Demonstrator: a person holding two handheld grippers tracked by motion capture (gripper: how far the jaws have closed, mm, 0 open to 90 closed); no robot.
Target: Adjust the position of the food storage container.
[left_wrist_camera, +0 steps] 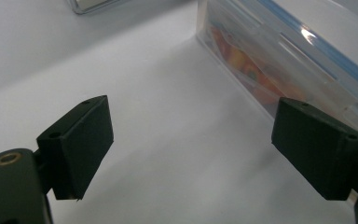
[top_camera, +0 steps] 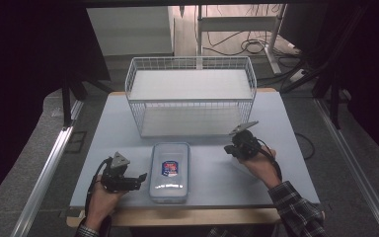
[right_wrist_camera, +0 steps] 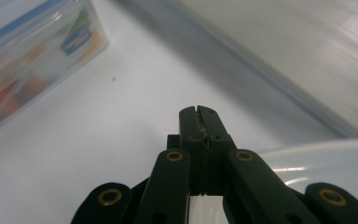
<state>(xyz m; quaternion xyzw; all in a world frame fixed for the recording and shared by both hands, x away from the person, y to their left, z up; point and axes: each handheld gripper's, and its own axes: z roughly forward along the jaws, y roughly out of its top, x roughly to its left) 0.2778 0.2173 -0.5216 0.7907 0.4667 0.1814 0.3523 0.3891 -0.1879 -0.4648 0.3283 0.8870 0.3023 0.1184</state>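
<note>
A clear plastic lidded box (top_camera: pixel 169 172) with a blue-edged lid and a red-and-blue label lies on the white table (top_camera: pixel 207 163) near its front edge. My left gripper (top_camera: pixel 139 178) rests just left of the box, jaws wide open with nothing between them. In the left gripper view that box (left_wrist_camera: pixel 284 51) sits at the upper right, close beside one of the black pads (left_wrist_camera: pixel 320 147). My right gripper (top_camera: pixel 229 149) hovers right of the box, in front of the wire basket (top_camera: pixel 191 96). In the right gripper view its jaws (right_wrist_camera: pixel 199 116) are pressed together and empty, with the box (right_wrist_camera: pixel 28 60) at the upper left.
The white wire basket stands at the back middle of the table with a white sheet lining its bottom; its lower edge (right_wrist_camera: pixel 279 79) runs across the right gripper view. Dark curtains, cables and a metal frame lie beyond the table. Bare tabletop stretches between box and right gripper.
</note>
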